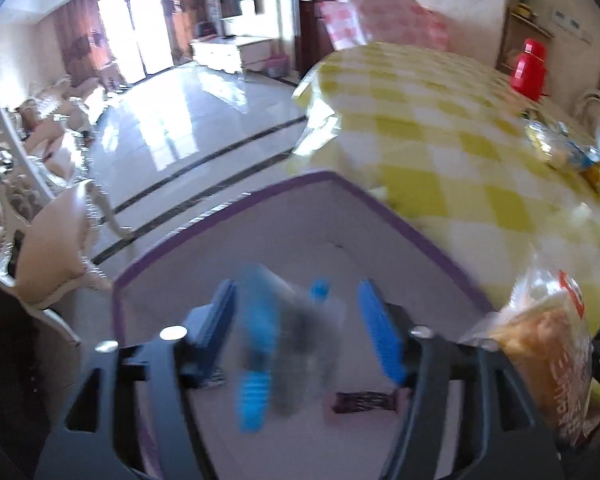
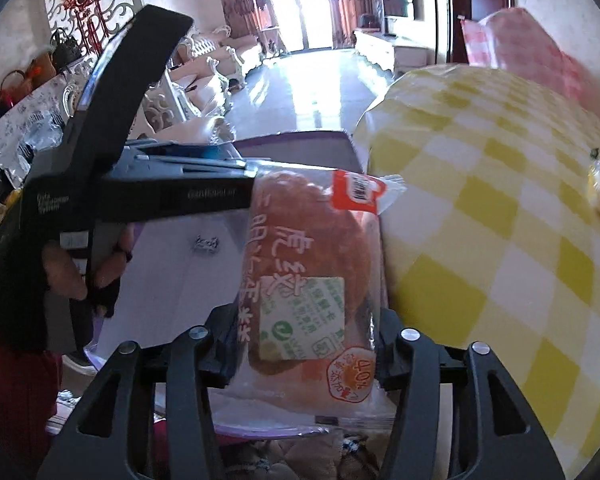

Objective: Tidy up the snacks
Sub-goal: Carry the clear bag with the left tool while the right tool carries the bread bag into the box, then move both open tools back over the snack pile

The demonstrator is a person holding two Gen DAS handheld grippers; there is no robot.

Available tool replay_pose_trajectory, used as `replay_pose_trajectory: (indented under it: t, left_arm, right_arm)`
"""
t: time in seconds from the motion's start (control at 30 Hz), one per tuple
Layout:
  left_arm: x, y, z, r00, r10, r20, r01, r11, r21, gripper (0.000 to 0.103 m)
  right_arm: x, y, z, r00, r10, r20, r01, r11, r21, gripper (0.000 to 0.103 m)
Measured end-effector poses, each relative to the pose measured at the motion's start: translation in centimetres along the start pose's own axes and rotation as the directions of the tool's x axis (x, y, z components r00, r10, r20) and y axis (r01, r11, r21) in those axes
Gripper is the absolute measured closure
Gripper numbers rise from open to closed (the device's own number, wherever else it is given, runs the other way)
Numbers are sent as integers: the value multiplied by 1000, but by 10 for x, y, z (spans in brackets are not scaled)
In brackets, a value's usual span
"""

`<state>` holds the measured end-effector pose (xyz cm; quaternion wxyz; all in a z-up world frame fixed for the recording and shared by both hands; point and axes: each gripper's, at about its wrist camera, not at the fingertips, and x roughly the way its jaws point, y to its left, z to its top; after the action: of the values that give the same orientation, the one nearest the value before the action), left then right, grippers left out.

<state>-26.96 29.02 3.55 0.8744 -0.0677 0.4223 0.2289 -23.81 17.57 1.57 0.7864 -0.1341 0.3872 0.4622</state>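
Above the purple-rimmed box (image 1: pixel 300 240), the left hand-held gripper (image 1: pixel 296 332) stood released, a blue-wrapped snack (image 1: pixel 260 344) blurred loose between its jaws. The right hand-held gripper (image 2: pixel 300 344) grasped a bagged bread (image 2: pixel 312 264) over the box's right side; dropping it in seemed next.

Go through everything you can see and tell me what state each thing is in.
Left tool: open.
Blue packet: loose between its fingers, blurred.
Right tool: gripping bread packet, upright.
Purple-rimmed box: open-topped, dark bar lying inside.
Red flask: upright.
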Motion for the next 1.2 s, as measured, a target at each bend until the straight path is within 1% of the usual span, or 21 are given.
replay_pose_trajectory:
  t: [0.03,0.07,0.1,0.17,0.23,0.33,0.4,0.47,0.53,0.57,0.63,0.67,0.73,0.77,0.83,0.9,0.97,1.07,1.13,1.17,1.2]
  left_arm:
    - [-2,1,1,999,30,12,-30,1000,-5,15]
    - [-4,1,3,998,57,29,-57,998,-10,12]
    - [-8,1,4,997,68,47,-67,998,-15,10]
    - [-12,-4,5,997,59,54,-58,998,-14,8]
    - [-16,-13,6,997,52,65,-52,999,3,7]
    - [-23,-33,8,995,46,94,-50,998,41,4]
    - [-29,-47,11,992,37,119,-44,997,57,3]
    - [-41,-66,16,988,-24,155,16,999,51,2]
    - [-48,-86,22,978,-100,182,93,995,43,2]
    - [-55,-102,26,967,-155,200,150,988,41,2]
    - [-59,-128,34,954,-221,201,214,975,54,2]
    - [-59,-150,40,945,-272,182,261,962,80,2]
    - [-52,-184,48,932,-331,145,317,942,113,2]
    - [-45,-208,53,928,-353,117,338,932,129,2]
    - [-30,-238,60,927,-367,83,352,924,149,2]
    - [-11,-268,68,934,-352,61,341,929,144,2]
    - [8,-293,78,944,-327,52,321,942,96,2]
    - [23,-316,88,947,-312,79,313,950,-13,2]
    - [28,-328,93,945,-312,98,318,946,-55,2]
    - [33,-342,94,947,-301,113,310,948,-68,2]
    - [36,-351,98,949,-289,122,300,951,-76,2]
  right_arm:
    - [-4,-4,-1,999,31,9,-32,999,23,36]
    - [-9,-9,-3,999,44,25,-45,998,36,27]
    - [-18,-15,-3,997,46,65,-49,997,54,25]
    - [-36,-26,-3,991,21,129,-32,996,82,22]
    - [-51,-44,-4,986,-6,164,-14,992,122,21]
    - [-76,-69,-13,972,-77,222,32,980,198,15]
    - [-92,-89,-21,962,-93,256,34,973,229,15]
    - [-108,-107,-31,951,-118,286,44,966,253,15]
    - [-125,-128,-45,940,-191,282,104,950,295,15]
    - [-135,-144,-54,933,-238,269,140,931,337,15]
    - [-150,-173,-68,915,-313,254,185,886,425,15]
    - [-162,-193,-79,905,-346,249,191,851,489,15]
    - [-173,-224,-93,891,-392,230,203,796,570,15]
    - [-184,-242,-104,878,-430,209,223,755,616,15]
    - [-198,-268,-117,857,-481,186,249,702,667,15]
    - [-211,-293,-133,833,-529,161,271,645,715,15]
    - [-219,-319,-146,813,-564,143,287,602,745,15]
    - [-217,-359,-152,789,-607,91,337,553,762,15]
    - [-215,-381,-154,782,-621,50,373,531,761,15]
    - [-209,-393,-150,786,-618,38,382,533,755,15]
    - [-203,-407,-144,803,-595,29,378,548,746,15]
